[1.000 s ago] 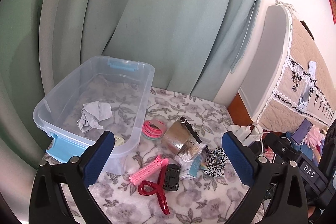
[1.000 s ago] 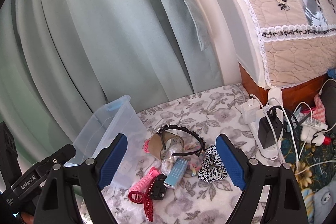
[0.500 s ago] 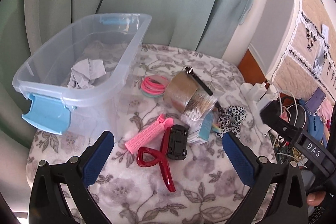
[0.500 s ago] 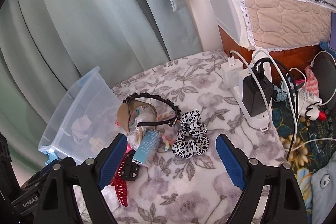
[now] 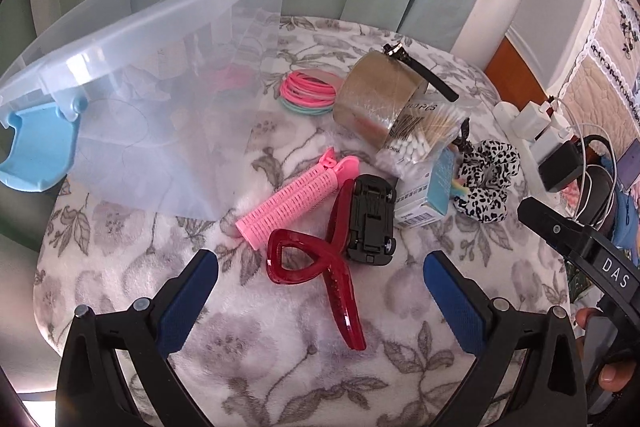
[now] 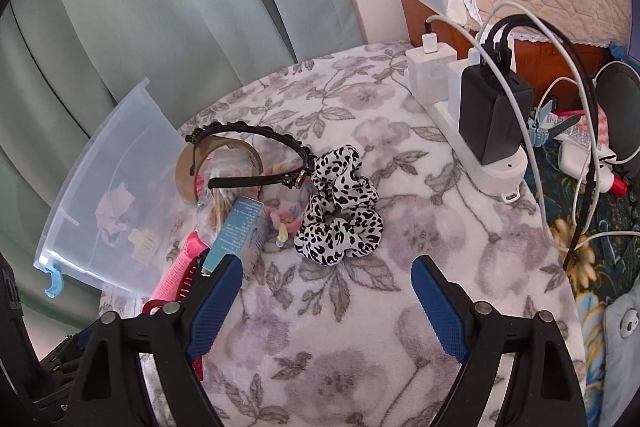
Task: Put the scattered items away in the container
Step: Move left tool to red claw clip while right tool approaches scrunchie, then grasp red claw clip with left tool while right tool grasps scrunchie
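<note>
Both tools gape wide and grip nothing: the left tool [image 5: 320, 279] hangs over the red claw clip [image 5: 316, 259], the right tool [image 6: 326, 287] near the leopard scrunchie [image 6: 340, 207]. The clear container [image 5: 160, 75] sits left of the scattered items on the floral-covered desk [image 5: 400, 367].

Blanket [image 5: 280, 367]: white with grey flower and leaf print. Container [image 5: 160, 75]: clear plastic with light blue latches. Hair roller [image 5: 296, 201]: pink. Claw clip [image 5: 320, 267]: dark translucent red. Toy car [image 5: 372, 219]: black. Hair ties [image 5: 308, 93]: pink and mint green. Tape roll [image 5: 376, 99]: brown. Scrunchie [image 6: 340, 203]: white with black leopard spots. Headband [image 6: 256, 155]: black. Curtain [image 6: 160, 7]: pale green.
</note>
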{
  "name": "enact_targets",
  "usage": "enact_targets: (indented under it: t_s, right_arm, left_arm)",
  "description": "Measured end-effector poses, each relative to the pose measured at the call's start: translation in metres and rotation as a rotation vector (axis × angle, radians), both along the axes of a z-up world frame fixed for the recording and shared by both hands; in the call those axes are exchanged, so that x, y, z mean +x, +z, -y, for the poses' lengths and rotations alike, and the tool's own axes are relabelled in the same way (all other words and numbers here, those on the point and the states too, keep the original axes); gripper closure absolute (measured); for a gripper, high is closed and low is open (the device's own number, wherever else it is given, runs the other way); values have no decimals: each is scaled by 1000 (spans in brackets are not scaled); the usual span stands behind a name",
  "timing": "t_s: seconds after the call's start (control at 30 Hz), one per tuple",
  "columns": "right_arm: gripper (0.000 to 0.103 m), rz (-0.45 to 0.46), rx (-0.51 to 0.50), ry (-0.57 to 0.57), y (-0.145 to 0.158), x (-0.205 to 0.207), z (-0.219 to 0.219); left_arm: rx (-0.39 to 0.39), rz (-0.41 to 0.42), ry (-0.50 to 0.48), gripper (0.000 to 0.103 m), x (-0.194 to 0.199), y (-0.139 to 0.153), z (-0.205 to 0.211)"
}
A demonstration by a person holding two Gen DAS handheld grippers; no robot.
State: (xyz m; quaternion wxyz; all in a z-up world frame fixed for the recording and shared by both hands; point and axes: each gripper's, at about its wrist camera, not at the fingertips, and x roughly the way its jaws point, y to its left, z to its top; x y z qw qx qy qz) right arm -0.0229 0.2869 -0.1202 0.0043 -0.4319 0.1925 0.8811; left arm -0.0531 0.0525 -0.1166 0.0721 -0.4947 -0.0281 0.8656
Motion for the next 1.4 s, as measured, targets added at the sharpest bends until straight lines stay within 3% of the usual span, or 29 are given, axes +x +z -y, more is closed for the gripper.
enact_targets:
  t_s: [0.27, 0.53, 0.67, 0.83, 1.17, 1.27, 1.4]
  right_arm:
    - [14, 49, -3, -1, -24, -16, 2]
    - [14, 52, 14, -17, -35, -38, -2]
    - [14, 55, 8, -32, -38, -48, -7]
    - [14, 56, 6, -34, -42, -59, -9]
    - [15, 49, -31, -62, -48, -70, -13]
    - [22, 44, -45, -71, -47, -69, -14]
    - [40, 45, -68, -57, -49, -70, -12]
  left_arm:
    - [-48, 50, -6, 6, -9, -22, -3]
    - [-30, 98, -19, 9, -13, -35, -1]
    - [-31, 116, -9, 22, -16, -39, 2]
    - [-36, 117, -19, 25, -16, -39, 2]
    - [-43, 111, -39, 43, -19, -39, 2]
    - [-50, 107, -47, 46, -18, -38, 1]
    - [-43, 107, -44, 47, -18, -36, 3]
